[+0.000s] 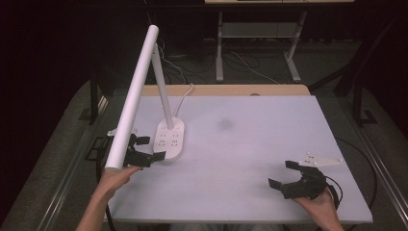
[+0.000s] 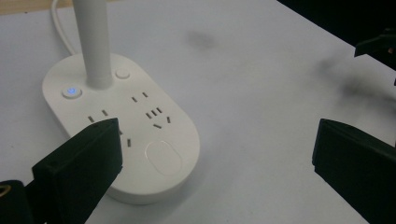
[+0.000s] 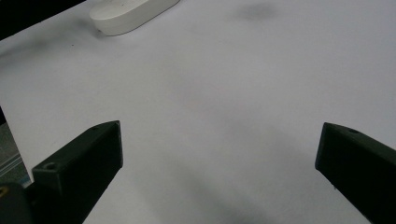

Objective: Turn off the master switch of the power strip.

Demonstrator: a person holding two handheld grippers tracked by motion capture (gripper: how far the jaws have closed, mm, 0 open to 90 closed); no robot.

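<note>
Lamp work looks barely begun from where I sit. On the high view my left gripper (image 1: 144, 150) rests at the near left of the table (image 1: 269, 144), just beside the front end of the lamp base (image 1: 169, 139), with its jaws spread wide and holding nothing. From the left gripper view, the base (image 2: 140, 135) lies between and ahead of those jaws; one jaw overlaps its near edge, though I cannot tell if it touches. A small button with a blue light (image 2: 71, 92) glows beside the white stem (image 2: 95, 46), a plain round button (image 2: 123, 73) sits on the stem's other side, and an oval pad (image 2: 163, 157) sits toward the near end, past the socket slots.

My right gripper (image 1: 288, 175) rests well apart at the near right corner, jaws also wide and empty, pointed across bare table toward the base (image 3: 133, 14) far off.

I judge that nothing has been pressed or gripped for certain yet. The long lamp head (image 1: 132, 96) is raised steeply over the left side. What remains, I think, is bringing the left jaws onto a button or the base itself.
</note>
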